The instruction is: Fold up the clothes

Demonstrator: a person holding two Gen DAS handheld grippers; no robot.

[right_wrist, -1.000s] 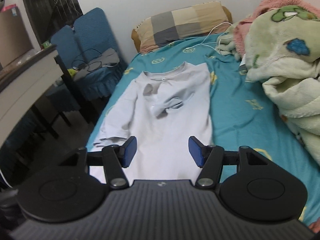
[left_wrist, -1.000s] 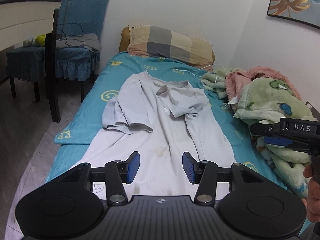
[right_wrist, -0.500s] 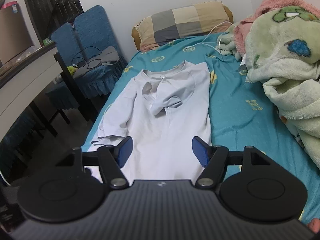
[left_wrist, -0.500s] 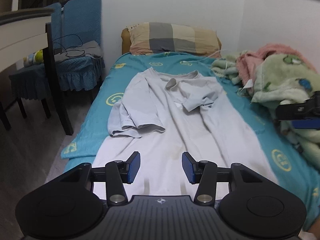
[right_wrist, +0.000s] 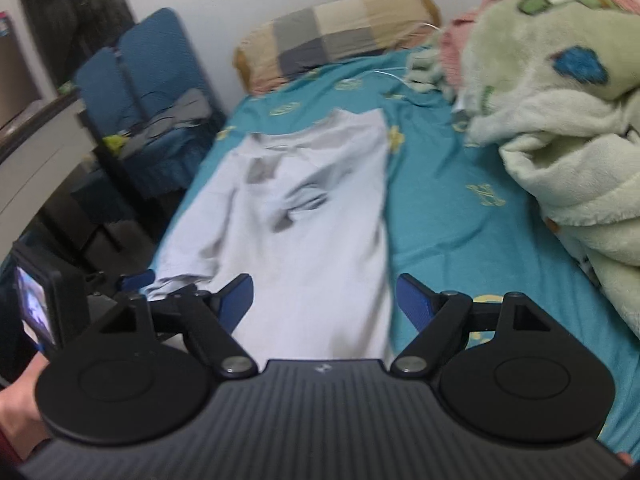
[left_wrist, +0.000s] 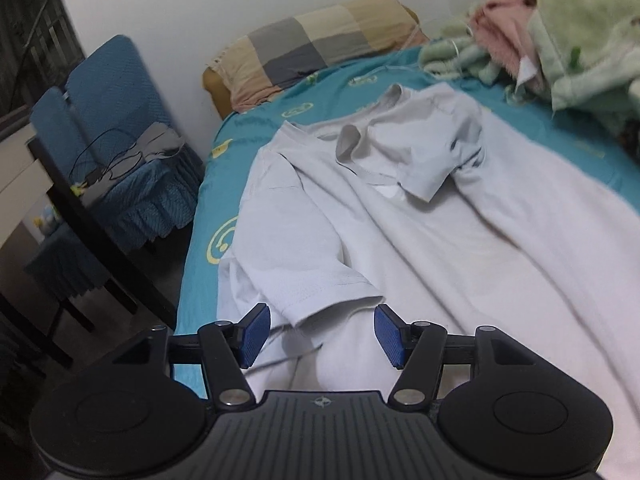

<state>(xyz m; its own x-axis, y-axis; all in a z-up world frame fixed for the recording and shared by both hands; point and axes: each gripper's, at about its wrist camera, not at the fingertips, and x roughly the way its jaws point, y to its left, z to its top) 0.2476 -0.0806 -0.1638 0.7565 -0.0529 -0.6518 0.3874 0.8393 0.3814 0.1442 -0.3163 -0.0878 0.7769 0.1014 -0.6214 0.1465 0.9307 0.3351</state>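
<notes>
A pale grey T-shirt (left_wrist: 400, 232) lies lengthwise on the teal bed sheet (left_wrist: 320, 92), collar toward the pillow. Its right sleeve is folded in over the chest, and its left sleeve (left_wrist: 316, 284) lies folded in near the bed's left side. My left gripper (left_wrist: 322, 336) is open, low over the shirt, its blue pads on either side of the left sleeve's hem. My right gripper (right_wrist: 325, 300) is open and empty above the shirt's (right_wrist: 304, 216) lower right edge. The left gripper's body (right_wrist: 44, 312) shows at the left of the right wrist view.
A checked pillow (left_wrist: 320, 40) lies at the head of the bed. A heap of green and pink blankets (right_wrist: 560, 128) fills the bed's right side. Blue chairs (left_wrist: 120, 148) and a dark table leg (left_wrist: 92, 240) stand left of the bed.
My left gripper has dropped and moved forward-left to the folded left sleeve, its jaws opened wider. My right gripper has also opened wider and come closer to the shirt.
</notes>
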